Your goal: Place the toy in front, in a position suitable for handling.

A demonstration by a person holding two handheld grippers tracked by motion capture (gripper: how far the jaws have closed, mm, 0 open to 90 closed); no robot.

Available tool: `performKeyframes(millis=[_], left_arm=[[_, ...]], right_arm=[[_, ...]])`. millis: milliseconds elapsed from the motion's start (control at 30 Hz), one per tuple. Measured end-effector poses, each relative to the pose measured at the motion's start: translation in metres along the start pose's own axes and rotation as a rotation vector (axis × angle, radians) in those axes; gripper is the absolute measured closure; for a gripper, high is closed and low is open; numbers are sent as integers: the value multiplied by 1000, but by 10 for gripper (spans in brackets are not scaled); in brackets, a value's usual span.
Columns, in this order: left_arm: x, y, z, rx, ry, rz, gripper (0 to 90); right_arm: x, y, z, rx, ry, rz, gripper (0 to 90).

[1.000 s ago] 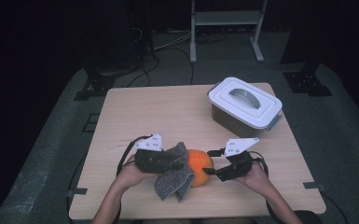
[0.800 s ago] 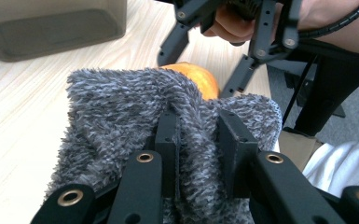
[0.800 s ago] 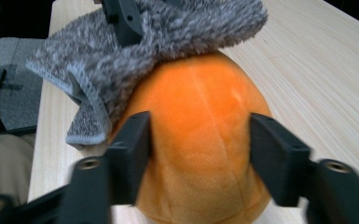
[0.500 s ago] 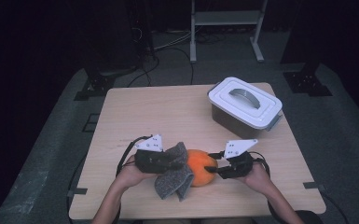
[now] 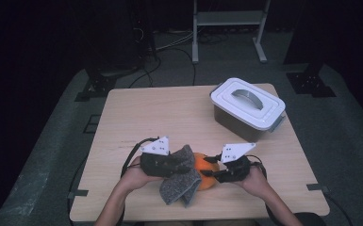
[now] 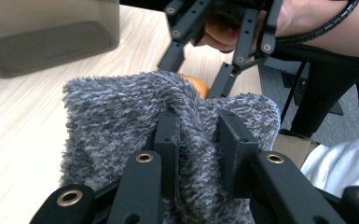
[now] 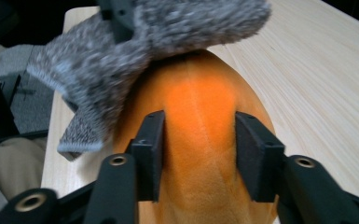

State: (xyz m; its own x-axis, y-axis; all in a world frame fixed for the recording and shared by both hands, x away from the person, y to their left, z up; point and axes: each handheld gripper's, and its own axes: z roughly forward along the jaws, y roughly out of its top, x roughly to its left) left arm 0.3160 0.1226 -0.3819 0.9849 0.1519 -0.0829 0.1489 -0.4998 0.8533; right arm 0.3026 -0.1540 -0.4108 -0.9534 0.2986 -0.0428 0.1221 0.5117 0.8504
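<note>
A grey fuzzy cloth (image 5: pixel 181 181) lies draped against an orange soft ball (image 5: pixel 206 173) at the table's near edge. My left gripper (image 5: pixel 172 165) is shut on a fold of the cloth (image 6: pixel 112 112), which bunches between its pads (image 6: pixel 198 119). Over the cloth's far edge peeks a sliver of the ball (image 6: pixel 196 84). From the right, my right gripper (image 5: pixel 221 173) holds the ball (image 7: pixel 200 93). Its jaws have just been closing, and both pads now press the ball's sides (image 7: pixel 200 126). The cloth (image 7: pixel 121 51) hangs over the ball's far end.
A grey box with a white handled lid (image 5: pixel 247 108) stands at the table's back right, its dark wall (image 6: pixel 46 37) beyond the cloth. The wooden table (image 5: pixel 160 117) has bare room at left and centre. A metal stand (image 5: pixel 228 19) and cables lie on the floor behind.
The right gripper has edged slightly left onto the orange ball. The left gripper and the cloth stay where they were.
</note>
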Motion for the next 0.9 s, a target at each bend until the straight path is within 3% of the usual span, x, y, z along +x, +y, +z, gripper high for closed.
performKeyframes(millis=[167, 267, 333, 433, 533, 633, 733, 800, 900], left_arm=[[6, -9, -2, 5, 1, -29, 716], [9, -13, -3, 10, 0, -40, 716], [13, -19, -4, 2, 2, -67, 716], [14, -21, -3, 5, 3, -72, 716], [14, -21, -4, 8, 10, -73, 715], [13, -18, -3, 4, 9, -65, 716], [10, -13, -2, -3, 3, -51, 717], [4, -7, 0, -8, -8, -28, 717], [-4, 3, 3, -14, -25, 8, 716]], right_arm=[[-2, -1, -4, 13, 7, -27, 579], [-5, -3, -6, 17, 12, -19, 579], [-11, -9, -11, 11, 11, 17, 551], [-17, -12, -13, 9, 35, 47, 415], [-20, -15, -15, 17, 24, 63, 358], [-22, -20, -12, 35, 27, 82, 399], [-15, -14, -9, 33, 20, 63, 486], [-12, -11, -8, 23, 21, 52, 493], [6, 2, -1, 2, 2, -23, 501]])
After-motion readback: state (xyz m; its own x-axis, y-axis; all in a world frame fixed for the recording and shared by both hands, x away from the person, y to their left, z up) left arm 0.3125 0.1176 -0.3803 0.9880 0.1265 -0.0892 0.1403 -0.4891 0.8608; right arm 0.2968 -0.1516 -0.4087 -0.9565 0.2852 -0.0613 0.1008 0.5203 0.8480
